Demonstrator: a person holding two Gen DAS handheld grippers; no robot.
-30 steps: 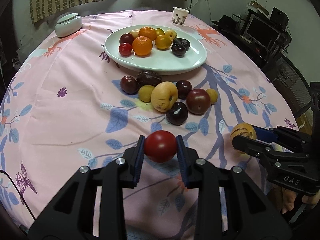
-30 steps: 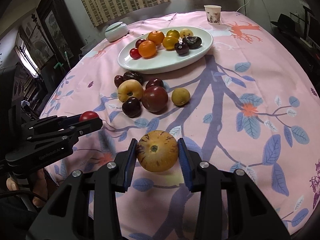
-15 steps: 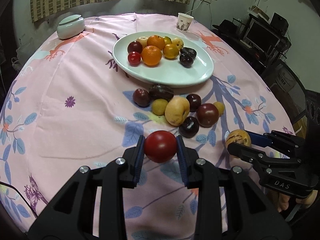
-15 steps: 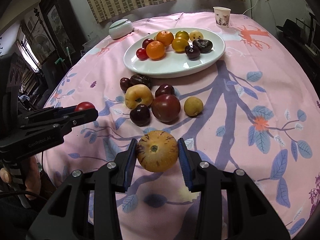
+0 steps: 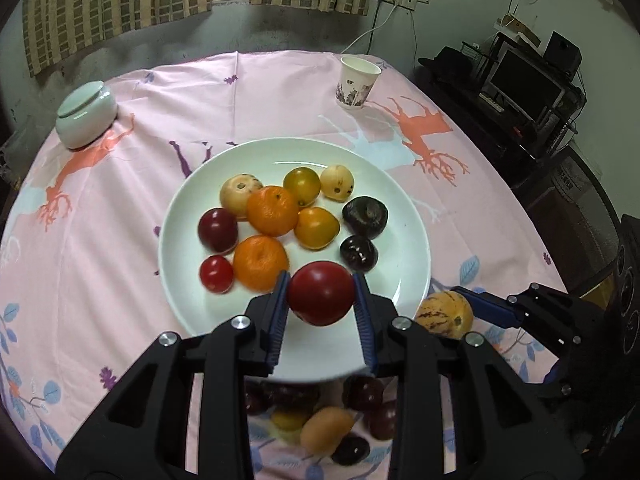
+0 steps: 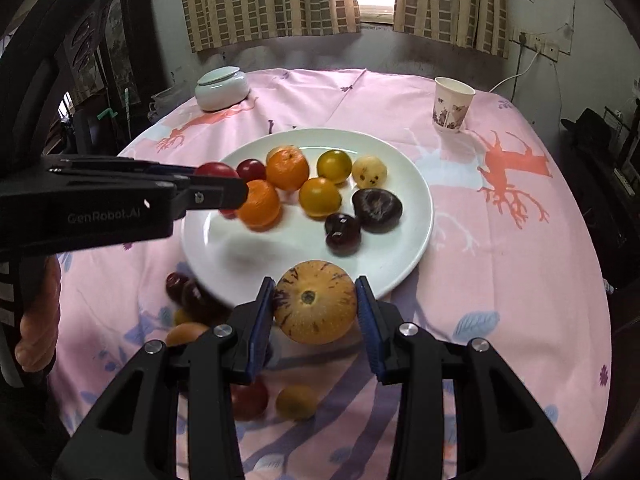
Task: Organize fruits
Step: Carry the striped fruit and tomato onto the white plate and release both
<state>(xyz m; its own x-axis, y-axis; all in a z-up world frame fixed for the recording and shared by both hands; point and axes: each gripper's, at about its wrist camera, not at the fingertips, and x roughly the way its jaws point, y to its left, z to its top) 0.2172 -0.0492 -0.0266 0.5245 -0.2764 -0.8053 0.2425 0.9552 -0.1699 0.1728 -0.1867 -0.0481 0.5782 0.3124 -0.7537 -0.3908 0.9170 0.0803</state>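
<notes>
My left gripper (image 5: 320, 300) is shut on a red tomato (image 5: 321, 298) and holds it over the near part of the white plate (image 5: 404, 216). The plate holds several fruits: oranges, yellow and dark plums, a small red tomato. My right gripper (image 6: 316, 304) is shut on a yellow purple-streaked melon (image 6: 315, 301) at the plate's (image 6: 416, 200) near rim. The left gripper also shows in the right wrist view (image 6: 224, 194), over the plate's left side. The right gripper also shows in the left wrist view (image 5: 460, 308), just right of the plate.
Several loose fruits (image 5: 320, 424) lie on the pink cloth below the plate's near edge, also in the right wrist view (image 6: 192, 304). A paper cup (image 5: 357, 82) stands far right, a white lidded jar (image 5: 85, 114) far left. Shelves with electronics stand right of the table.
Both grippers have moved forward and up from the near table to the plate, each still holding its fruit. The loose fruit pile is now beneath and behind the fingers.
</notes>
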